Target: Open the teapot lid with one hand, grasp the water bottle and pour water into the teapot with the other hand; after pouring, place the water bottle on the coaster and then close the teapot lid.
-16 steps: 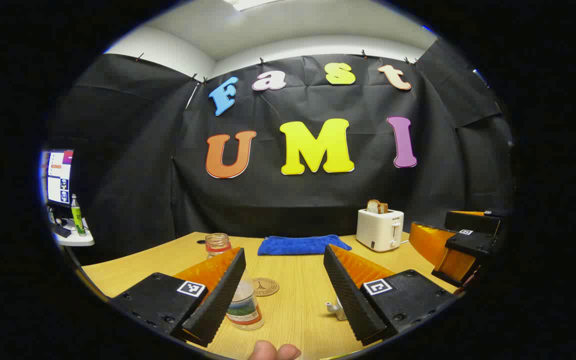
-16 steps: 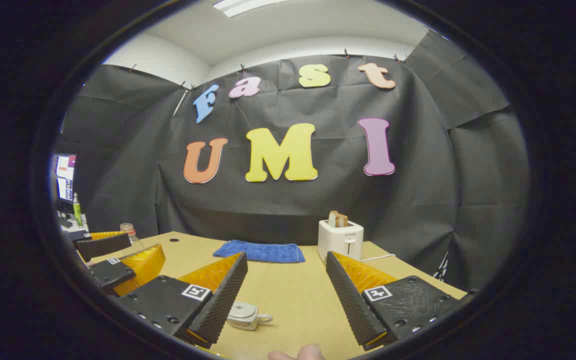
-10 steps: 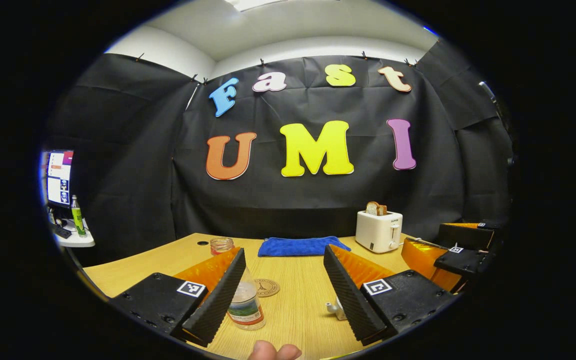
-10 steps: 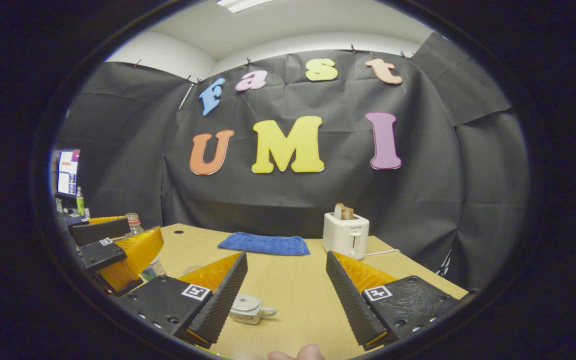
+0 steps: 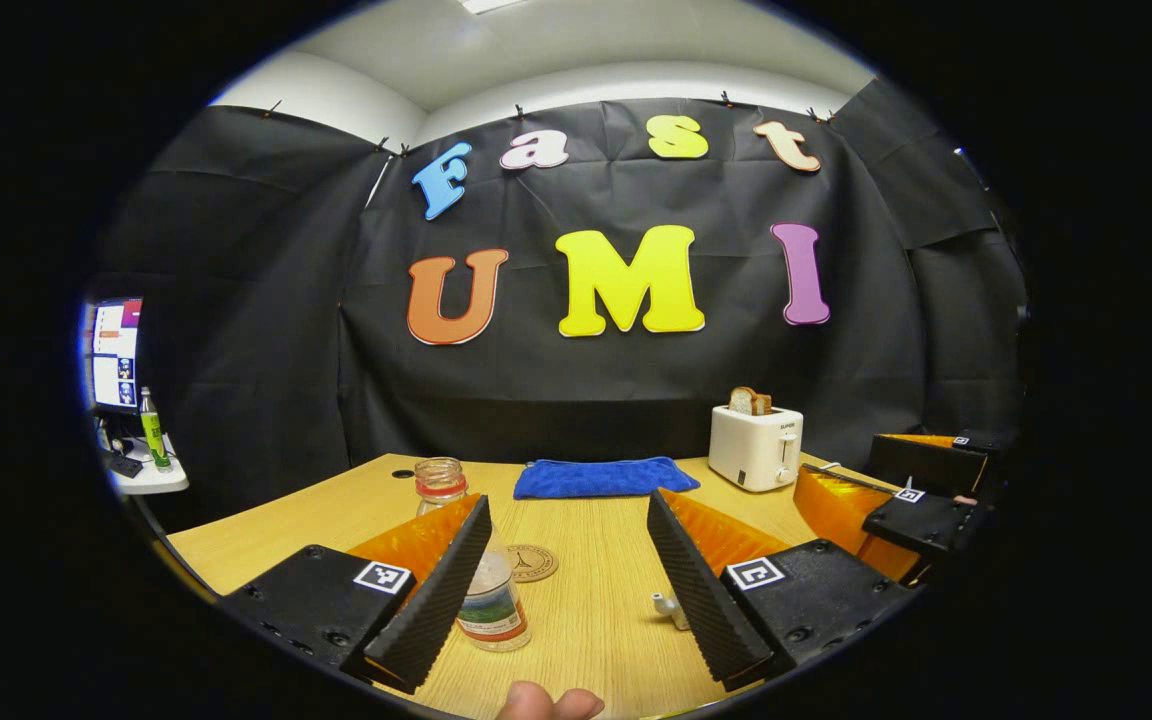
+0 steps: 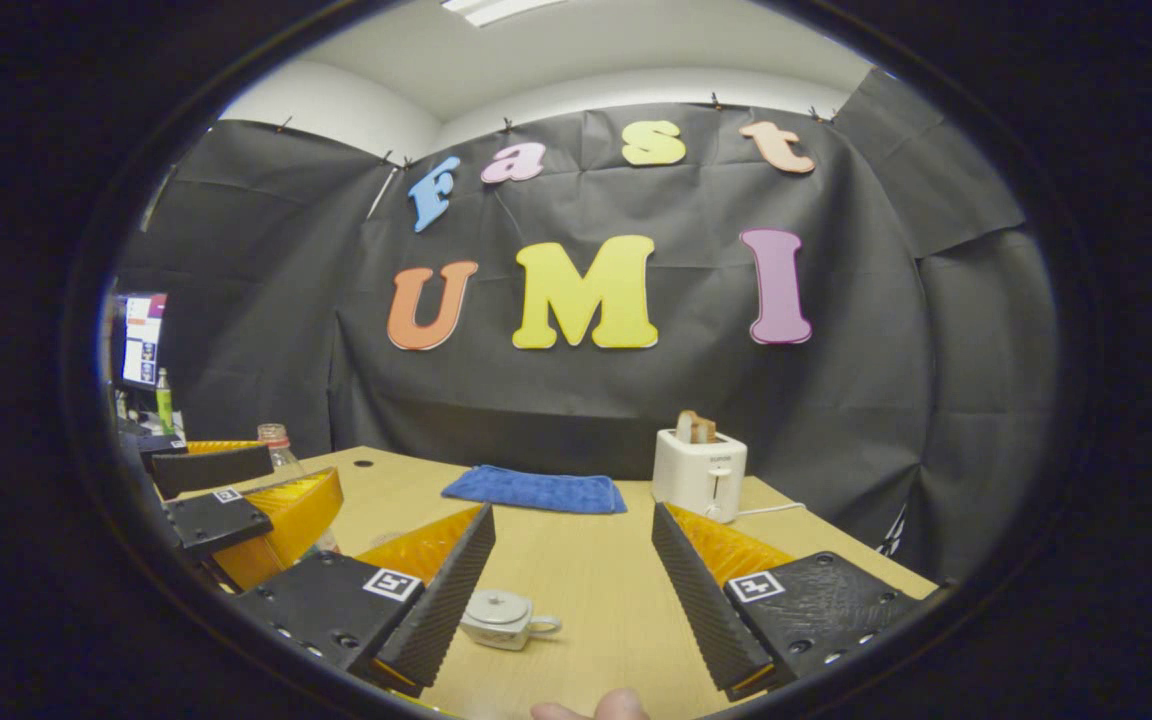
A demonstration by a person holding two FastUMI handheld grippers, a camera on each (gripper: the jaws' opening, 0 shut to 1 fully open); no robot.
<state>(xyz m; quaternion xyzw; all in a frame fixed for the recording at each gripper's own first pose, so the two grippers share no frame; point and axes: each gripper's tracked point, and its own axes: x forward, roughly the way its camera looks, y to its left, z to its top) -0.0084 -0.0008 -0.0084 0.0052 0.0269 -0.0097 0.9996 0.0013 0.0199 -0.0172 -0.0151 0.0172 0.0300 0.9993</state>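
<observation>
Wood-grain tabletop (image 5: 596,620) carried all the task's things. Left gripper (image 5: 568,590) hung low over it, jaws spread wide, nothing between them. Water bottle (image 5: 489,600) stood upright just beside its left finger; whether touching, could not tell. Bottle clear plastic, cap off, neck open; water level not readable. Round coaster (image 5: 532,563) lay flat just behind the bottle, bare. Teapot spout (image 5: 663,604) poked out beside the left gripper's other finger.

Right gripper (image 6: 572,600) also spread wide, empty. Small white teapot (image 6: 502,617) sat low near its left finger, lid on, handle toward the gap. Contents hidden under the lid.

Neither lid nor bottle taken yet, by my reading.

Risks, as judged:
- Open bottle: a sideways knock from the finger alongside would tip it and spill.
- Teapot looked small and light; a finger nudging the body instead of the lid knob would shove it.
- Both grippers working close together; they could collide over the pot.

Beyond: folded blue towel (image 5: 604,477), white toaster (image 5: 755,448) holding bread.
</observation>
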